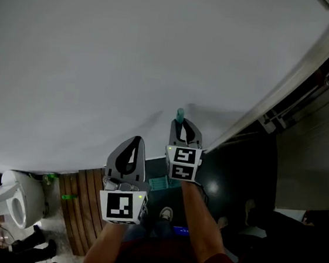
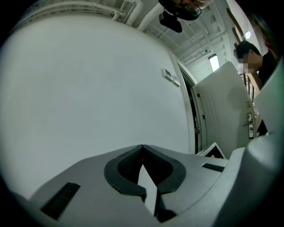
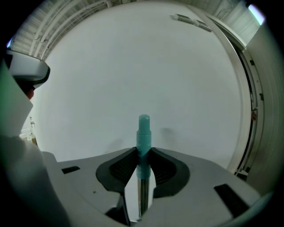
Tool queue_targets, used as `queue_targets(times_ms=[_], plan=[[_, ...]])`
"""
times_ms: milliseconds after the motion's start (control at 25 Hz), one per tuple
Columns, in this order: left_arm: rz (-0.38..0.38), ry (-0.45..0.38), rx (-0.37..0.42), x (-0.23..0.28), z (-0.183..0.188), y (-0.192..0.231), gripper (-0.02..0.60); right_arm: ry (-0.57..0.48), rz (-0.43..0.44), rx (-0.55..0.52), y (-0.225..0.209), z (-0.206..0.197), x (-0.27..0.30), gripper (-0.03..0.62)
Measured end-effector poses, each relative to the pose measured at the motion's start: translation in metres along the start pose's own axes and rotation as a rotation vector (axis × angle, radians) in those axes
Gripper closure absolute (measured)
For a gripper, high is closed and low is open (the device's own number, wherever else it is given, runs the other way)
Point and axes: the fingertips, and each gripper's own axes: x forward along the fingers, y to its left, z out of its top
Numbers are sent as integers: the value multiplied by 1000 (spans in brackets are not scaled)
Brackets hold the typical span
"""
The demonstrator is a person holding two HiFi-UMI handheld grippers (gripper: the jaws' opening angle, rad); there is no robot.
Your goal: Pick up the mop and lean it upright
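Two grippers, one mop, one toilet

A plain white wall fills most of the head view. At lower left, a white toilet stands beside wooden floor slats. In the left gripper view a white door stands open, with a person near it.
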Motion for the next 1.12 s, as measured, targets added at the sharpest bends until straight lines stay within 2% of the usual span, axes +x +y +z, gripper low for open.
queue_targets(times_ms=[280,520,1000,1120], plan=[[-13,-4,1,-12,-6,-6,568,-25,-17,12,3,-11,-46,488],[-6,2,4,6,-10,-4,568,-30,-33,19,-8,-14,-52,490],[-20,-15,11,-4,-3,-8,569,-37,-25,2,-1,-15,-80,490],[-19,-19,12,-8,6,-9,569,-38,-18,10,3,-5,-91,491]])
